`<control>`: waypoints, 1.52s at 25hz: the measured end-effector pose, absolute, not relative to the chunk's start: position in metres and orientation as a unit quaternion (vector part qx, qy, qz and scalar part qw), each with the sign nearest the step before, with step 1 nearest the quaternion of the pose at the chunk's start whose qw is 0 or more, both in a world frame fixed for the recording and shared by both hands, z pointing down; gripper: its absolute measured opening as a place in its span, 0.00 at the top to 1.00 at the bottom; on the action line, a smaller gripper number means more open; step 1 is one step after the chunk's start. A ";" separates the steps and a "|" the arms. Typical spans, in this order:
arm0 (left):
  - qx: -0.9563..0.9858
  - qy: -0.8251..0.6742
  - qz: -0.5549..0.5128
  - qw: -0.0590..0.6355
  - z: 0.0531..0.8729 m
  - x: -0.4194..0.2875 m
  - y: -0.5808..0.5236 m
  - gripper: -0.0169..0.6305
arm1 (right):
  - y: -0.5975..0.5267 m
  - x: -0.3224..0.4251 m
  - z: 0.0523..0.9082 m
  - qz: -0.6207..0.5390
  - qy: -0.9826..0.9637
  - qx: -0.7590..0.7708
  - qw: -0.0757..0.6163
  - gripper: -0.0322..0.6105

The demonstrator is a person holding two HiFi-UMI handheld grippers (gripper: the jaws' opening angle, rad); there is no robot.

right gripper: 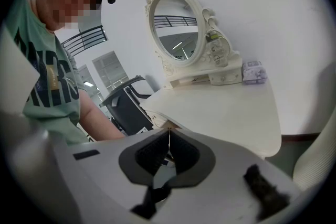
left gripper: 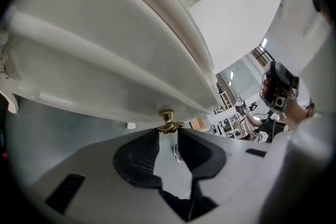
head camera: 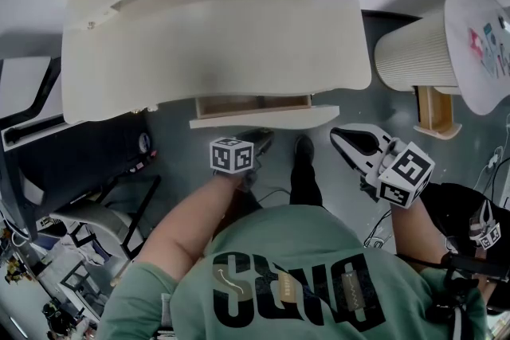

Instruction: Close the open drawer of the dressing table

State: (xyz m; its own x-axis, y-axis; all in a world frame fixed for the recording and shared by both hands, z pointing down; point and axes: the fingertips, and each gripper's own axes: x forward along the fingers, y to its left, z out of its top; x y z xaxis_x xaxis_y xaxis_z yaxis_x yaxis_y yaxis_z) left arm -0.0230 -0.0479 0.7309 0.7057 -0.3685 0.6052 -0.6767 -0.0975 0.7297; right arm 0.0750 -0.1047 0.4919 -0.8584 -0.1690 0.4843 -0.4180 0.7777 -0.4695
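Drawer (head camera: 263,119) is seen part open under the table's (head camera: 215,36) front edge, its front panel running left-right across the head view. Left gripper (head camera: 256,141) is set at the panel's middle, just in front of it. Its jaws are clamped on the brass knob (left gripper: 167,119) at their tips. Right gripper (head camera: 341,134) is held off to the right, near the panel's end but apart from it, jaws pressed together, nothing held. The push is judged to be needed straight away from the body, square to the panel's long axis, into the table. Left is nearer and centred, so little skew is expected.
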 end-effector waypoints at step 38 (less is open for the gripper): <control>0.731 -0.386 0.125 0.548 0.734 -0.034 -0.098 0.79 | -0.107 0.086 0.502 0.299 -0.915 0.167 0.212 0.93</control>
